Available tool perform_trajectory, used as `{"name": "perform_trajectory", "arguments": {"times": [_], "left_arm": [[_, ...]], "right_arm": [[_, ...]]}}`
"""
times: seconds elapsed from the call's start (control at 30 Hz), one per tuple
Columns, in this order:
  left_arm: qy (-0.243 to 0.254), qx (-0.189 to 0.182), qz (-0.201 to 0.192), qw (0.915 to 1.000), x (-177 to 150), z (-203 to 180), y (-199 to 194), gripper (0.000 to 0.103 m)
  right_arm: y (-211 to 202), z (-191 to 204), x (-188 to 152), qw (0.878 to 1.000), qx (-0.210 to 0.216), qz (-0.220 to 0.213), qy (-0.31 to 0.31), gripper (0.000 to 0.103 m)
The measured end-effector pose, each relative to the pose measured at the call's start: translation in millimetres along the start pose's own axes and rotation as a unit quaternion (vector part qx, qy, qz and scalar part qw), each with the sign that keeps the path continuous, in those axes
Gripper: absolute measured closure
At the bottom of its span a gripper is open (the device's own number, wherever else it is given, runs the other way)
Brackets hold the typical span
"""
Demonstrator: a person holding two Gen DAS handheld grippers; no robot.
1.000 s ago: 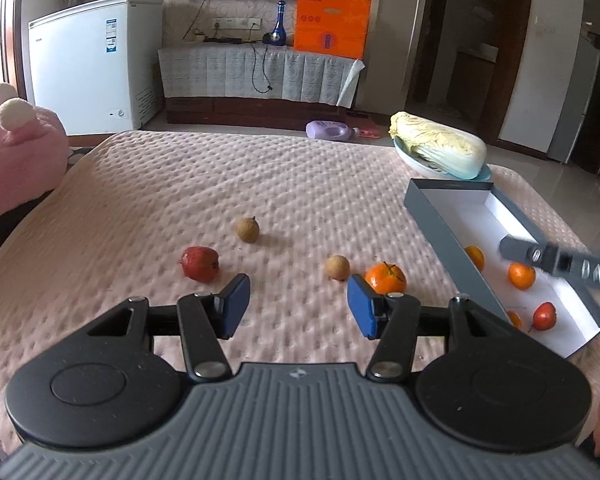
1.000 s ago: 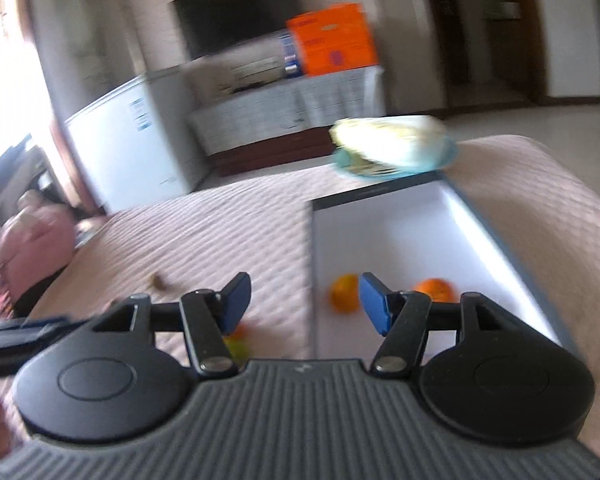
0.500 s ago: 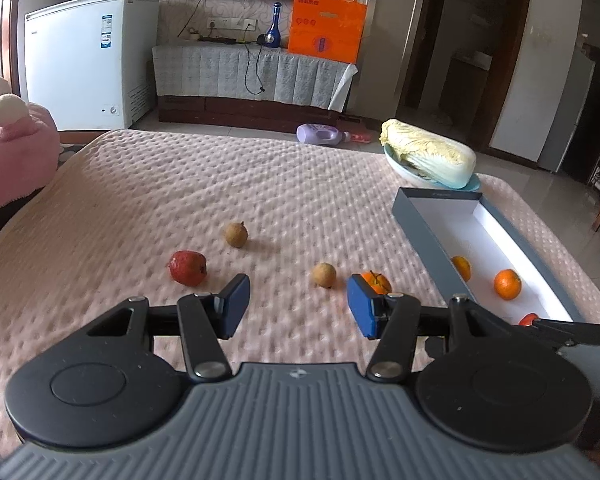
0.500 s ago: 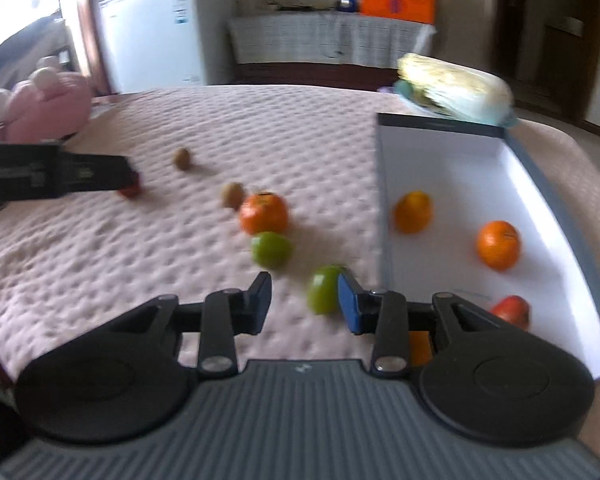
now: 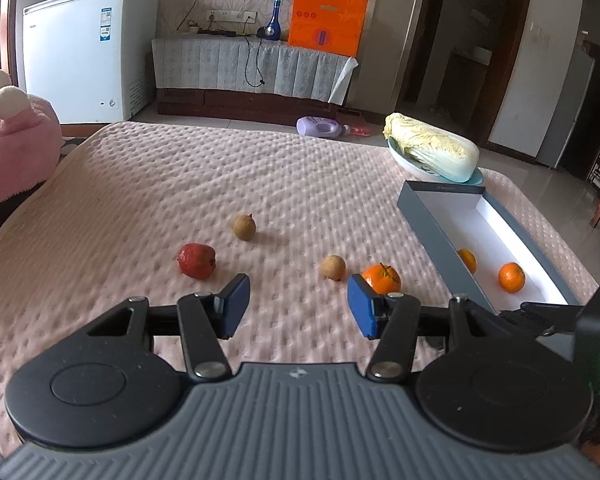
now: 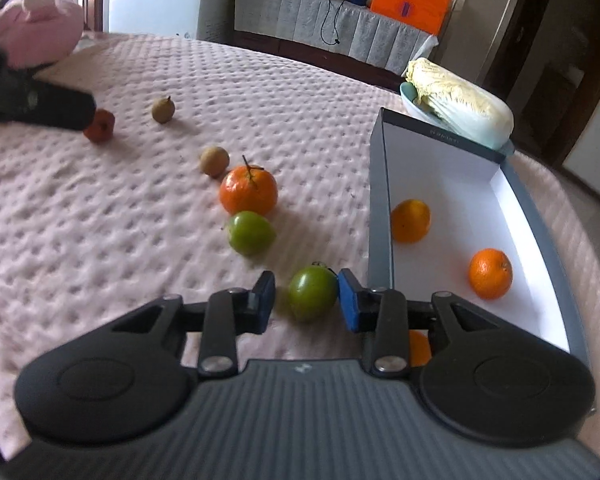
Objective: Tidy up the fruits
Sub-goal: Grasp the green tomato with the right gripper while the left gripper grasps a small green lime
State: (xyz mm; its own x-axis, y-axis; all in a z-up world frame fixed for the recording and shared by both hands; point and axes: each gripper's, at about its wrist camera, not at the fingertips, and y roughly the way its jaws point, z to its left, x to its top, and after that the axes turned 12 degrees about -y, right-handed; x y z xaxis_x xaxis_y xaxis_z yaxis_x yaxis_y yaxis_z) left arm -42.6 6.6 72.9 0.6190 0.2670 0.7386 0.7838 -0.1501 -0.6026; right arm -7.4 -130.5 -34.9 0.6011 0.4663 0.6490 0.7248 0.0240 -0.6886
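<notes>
My right gripper (image 6: 306,300) is open, with its jaws on either side of a green fruit (image 6: 313,293) on the pink cover; the right pad is at the fruit, the left pad stands apart. A second green fruit (image 6: 250,233), an orange (image 6: 249,190) and a brown fruit (image 6: 214,161) lie beyond. A red fruit (image 5: 196,261) and two brown fruits (image 5: 244,227) (image 5: 333,267) lie ahead of my open, empty left gripper (image 5: 298,306). The grey box (image 6: 380,200) at the right holds oranges (image 6: 490,273) (image 6: 410,220).
A cabbage on a blue plate (image 6: 460,104) sits behind the box. A pink plush (image 5: 12,140) lies at the far left edge of the bed. A white freezer (image 5: 80,48) and a covered bench (image 5: 252,64) stand beyond the bed.
My right gripper has swung from over the box down to the cover and closed in around the near green fruit. My left gripper has drawn back a little.
</notes>
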Motion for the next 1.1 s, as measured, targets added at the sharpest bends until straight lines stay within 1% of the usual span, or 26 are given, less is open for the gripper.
{"name": "perform_trajectory", "arguments": {"times": [0.07,0.17,0.27,0.37,0.5,0.63,0.73,0.83,0.9,0.93,1.0,1.1], "left_arm": [[0.006,0.001,0.003,1.0,-2,-2,3,0.043],[0.018,-0.006,0.016,0.9997,-7,-7,8,0.043],[0.038,-0.008,0.024,0.999,-15,-17,13,0.043],[0.046,-0.012,0.041,0.998,-21,-25,22,0.043],[0.062,-0.015,0.059,0.9962,-32,-40,34,0.043],[0.078,-0.026,0.064,0.9946,-41,-60,43,0.043],[0.078,-0.033,0.066,0.9942,-45,-72,51,0.044],[0.076,-0.026,0.064,0.9947,-48,-81,59,0.045],[0.071,-0.016,0.06,0.9956,-49,-85,65,0.05],[0.066,-0.013,0.061,0.9959,-48,-86,68,0.051],[0.053,-0.012,0.066,0.9963,-48,-86,75,0.055],[0.048,-0.006,0.069,0.9964,-48,-88,81,0.058]], "right_arm": [[-3,-8,-2,0.999,0.025,-0.002,0.023,0.074],[-12,-13,-5,0.998,0.04,-0.014,0.041,0.074],[-25,-23,-5,0.996,0.048,-0.039,0.063,0.074],[-36,-36,-7,0.993,0.053,-0.06,0.089,0.074],[-44,-51,-7,0.987,0.062,-0.079,0.123,0.074],[-48,-61,-7,0.983,0.073,-0.095,0.143,0.074],[-48,-65,-7,0.979,0.081,-0.1,0.155,0.074],[-51,-69,-9,0.978,0.084,-0.106,0.161,0.074],[-53,-71,-11,0.977,0.085,-0.107,0.163,0.074],[-53,-73,-12,0.977,0.085,-0.106,0.164,0.074],[-53,-75,-14,0.977,0.085,-0.106,0.167,0.074],[-53,-77,-14,0.977,0.085,-0.105,0.168,0.074]]}}
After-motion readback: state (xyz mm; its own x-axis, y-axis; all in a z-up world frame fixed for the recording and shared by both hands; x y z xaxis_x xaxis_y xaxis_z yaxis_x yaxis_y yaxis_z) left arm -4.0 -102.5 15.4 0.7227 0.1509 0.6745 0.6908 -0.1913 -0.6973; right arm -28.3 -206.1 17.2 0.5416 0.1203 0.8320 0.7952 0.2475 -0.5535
